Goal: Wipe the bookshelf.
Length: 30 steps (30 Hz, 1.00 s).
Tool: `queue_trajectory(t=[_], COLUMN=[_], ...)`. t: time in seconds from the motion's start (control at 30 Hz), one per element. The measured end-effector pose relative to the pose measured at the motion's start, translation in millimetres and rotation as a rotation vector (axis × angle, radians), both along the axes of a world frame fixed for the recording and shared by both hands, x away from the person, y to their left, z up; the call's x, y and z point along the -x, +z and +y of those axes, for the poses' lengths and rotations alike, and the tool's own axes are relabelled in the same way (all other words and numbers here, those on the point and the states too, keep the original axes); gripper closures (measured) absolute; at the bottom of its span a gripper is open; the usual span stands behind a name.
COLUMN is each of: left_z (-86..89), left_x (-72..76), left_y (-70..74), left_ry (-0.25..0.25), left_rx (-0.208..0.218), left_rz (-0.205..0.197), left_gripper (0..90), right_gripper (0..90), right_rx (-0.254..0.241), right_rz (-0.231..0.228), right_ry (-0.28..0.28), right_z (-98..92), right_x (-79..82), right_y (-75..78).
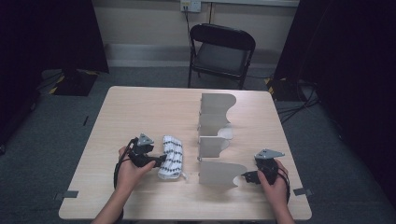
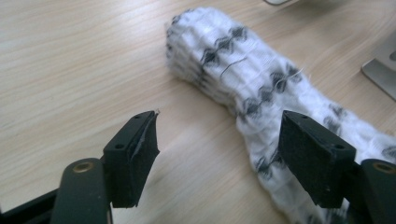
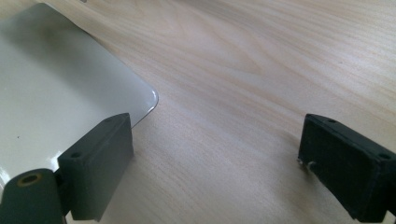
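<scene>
Plainly, the table [image 1: 140, 107] carries a metal divider rack [image 1: 215, 140] at centre, and the patterned sock [image 1: 171, 157] lies flat at its nine o'clock. Left gripper [image 2: 219, 140] stands wide, grasping nothing, one pad beside the sock; slide it across the fabric before closing. Right gripper [image 3: 215, 154] gapes empty at the rack's four o'clock.

We can read no text, label, brand, number or sign in these pictures. The pattern on the white sock [image 2: 243, 79] is only dark woven marks, not letters.
</scene>
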<state>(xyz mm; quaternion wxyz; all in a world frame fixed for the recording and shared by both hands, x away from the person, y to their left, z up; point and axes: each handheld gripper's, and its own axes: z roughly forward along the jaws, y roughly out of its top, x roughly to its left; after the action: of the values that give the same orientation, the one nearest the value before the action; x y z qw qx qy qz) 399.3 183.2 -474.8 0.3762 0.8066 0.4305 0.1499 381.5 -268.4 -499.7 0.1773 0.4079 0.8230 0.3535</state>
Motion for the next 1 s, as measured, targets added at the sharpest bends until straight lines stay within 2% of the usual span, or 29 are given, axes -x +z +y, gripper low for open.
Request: queue_trajectory(t=[0.2,0.43,0.67,0.77,1.0], left_z=[10.4,23.1,33.5,37.1,47.0], left_x=[3.9,5.1,7.0,8.1,11.3], left_y=[-2.4,-3.5,-7.1,-9.1,-14.0], left_ry=[-0.021,-0.006,0.0,0.012,0.007], left_rx=[-0.004,0.006,-0.023,-0.015,-0.038], left_rz=[-0.003,-0.006,-0.004,-0.004,-0.007], left_gripper=[24.5,24.4,24.5,24.5,24.5], right_gripper=[9.1,9.1,9.1,9.2,9.2], right_rx=[0.0,0.0,0.0,0.0,0.0], right_rz=[0.0,0.0,0.0,-0.001,-0.001], right_ry=[0.0,0.0,0.0,0.0,0.0], right_z=[0.0,0.0,0.0,0.0,0.0], right_x=[0.0,0.0,0.0,0.0,0.1], right_y=[0.0,0.0,0.0,0.0,0.0])
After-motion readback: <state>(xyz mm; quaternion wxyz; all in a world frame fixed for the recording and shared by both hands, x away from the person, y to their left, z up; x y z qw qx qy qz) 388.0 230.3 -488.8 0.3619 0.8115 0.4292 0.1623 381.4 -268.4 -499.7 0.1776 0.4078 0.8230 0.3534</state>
